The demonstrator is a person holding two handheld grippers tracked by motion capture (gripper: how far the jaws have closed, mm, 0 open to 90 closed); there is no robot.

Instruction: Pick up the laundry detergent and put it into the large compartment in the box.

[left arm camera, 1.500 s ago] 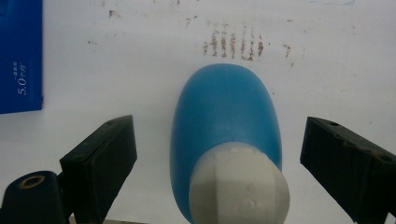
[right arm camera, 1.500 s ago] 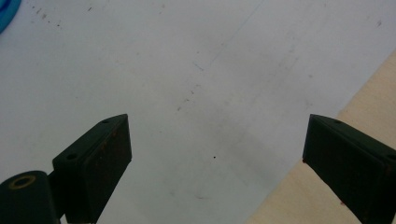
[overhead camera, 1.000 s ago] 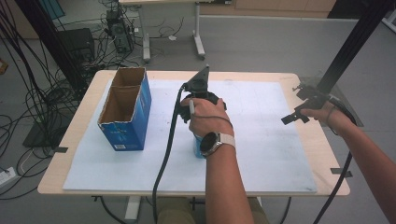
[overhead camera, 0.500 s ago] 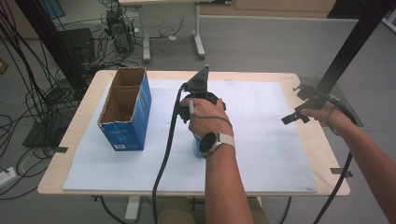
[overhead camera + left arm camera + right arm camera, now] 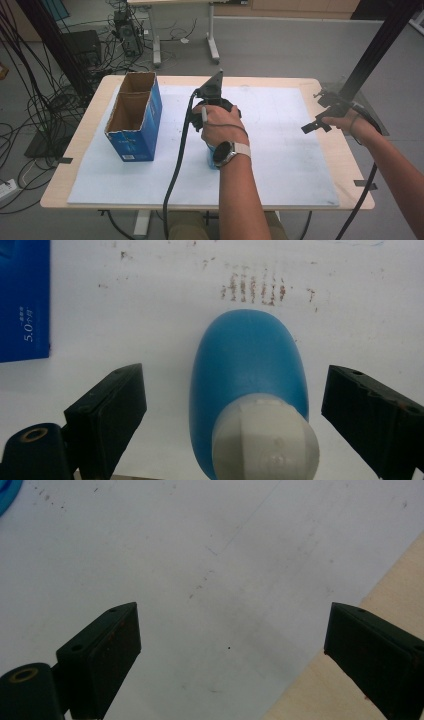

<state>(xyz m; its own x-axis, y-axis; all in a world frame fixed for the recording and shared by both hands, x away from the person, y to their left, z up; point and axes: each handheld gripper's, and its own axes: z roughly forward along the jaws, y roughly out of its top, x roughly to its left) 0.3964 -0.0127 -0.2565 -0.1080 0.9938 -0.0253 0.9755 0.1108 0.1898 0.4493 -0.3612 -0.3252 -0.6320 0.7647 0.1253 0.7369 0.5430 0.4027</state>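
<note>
Left hand-held gripper (image 5: 235,405) poised over the blue bottle (image 5: 247,375), released: jaws stand wide on either side of the body, gaps visible on both flanks, no pad contact. Bottle lies on its side on the white mat (image 5: 280,150) mid-worktop, white cap (image 5: 265,437) pointing toward the gripper, blue carton (image 5: 132,122) well apart to its left. Right hand-held gripper (image 5: 230,650) also released, empty, hovering near the mat's right edge. Risks, as judged: rounded body may roll or squirt sideways if the jaws close off-centre; closing on the cap rather than the body could let the bottle pivot and slip.
</note>
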